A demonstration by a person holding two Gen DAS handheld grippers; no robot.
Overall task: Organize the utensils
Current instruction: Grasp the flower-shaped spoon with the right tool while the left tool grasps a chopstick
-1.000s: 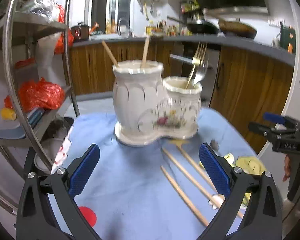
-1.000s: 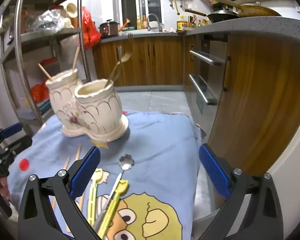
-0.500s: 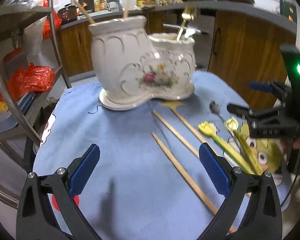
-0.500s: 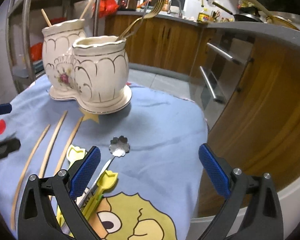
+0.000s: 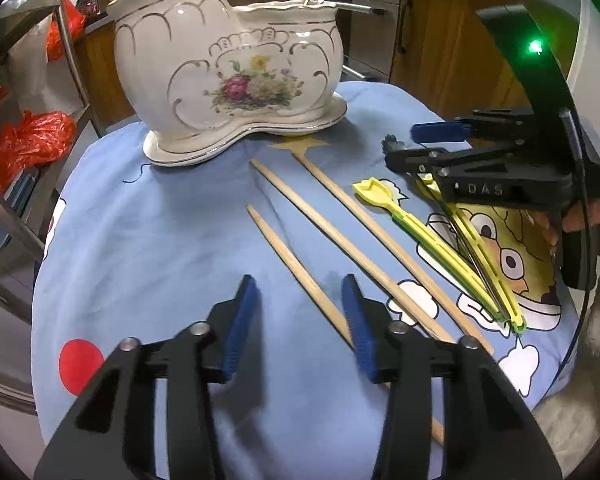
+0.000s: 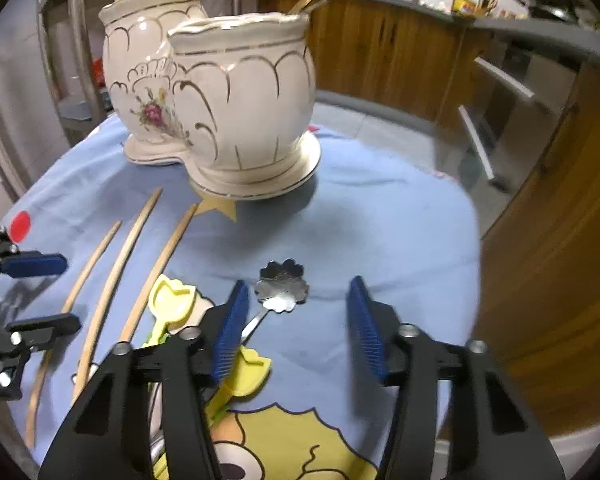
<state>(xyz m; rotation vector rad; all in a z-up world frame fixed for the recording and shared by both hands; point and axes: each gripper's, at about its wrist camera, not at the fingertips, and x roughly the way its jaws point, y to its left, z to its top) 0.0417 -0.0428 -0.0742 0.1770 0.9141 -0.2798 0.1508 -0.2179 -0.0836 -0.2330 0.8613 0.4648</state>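
Observation:
A white ceramic holder [image 5: 220, 72] [image 6: 228, 100] with two cups stands at the back of the blue cloth; chopsticks stick out of the taller cup, forks out of the shorter. Three wooden chopsticks [image 5: 340, 252] [image 6: 112, 280] lie loose on the cloth. My left gripper [image 5: 300, 292] [image 6: 56, 294] hovers low with the nearest chopstick [image 5: 296, 268] between its closing jaws, pads apart from it. My right gripper [image 6: 298, 296] [image 5: 404, 146] is closing around the flower-shaped metal spoon [image 6: 283, 286], without touching it. Two yellow plastic utensils [image 5: 420, 228] [image 6: 172, 300] lie beside that spoon.
The cloth [image 5: 140, 240] covers a small table whose edge drops off close on the right [image 6: 476, 280]. A metal rack [image 5: 72, 60] with red bags stands at the left. Wooden kitchen cabinets [image 6: 380, 52] run behind.
Both grippers have sunk toward the cloth and tipped downward. Their jaws, wide apart before, have narrowed, the left over a chopstick and the right over the metal spoon.

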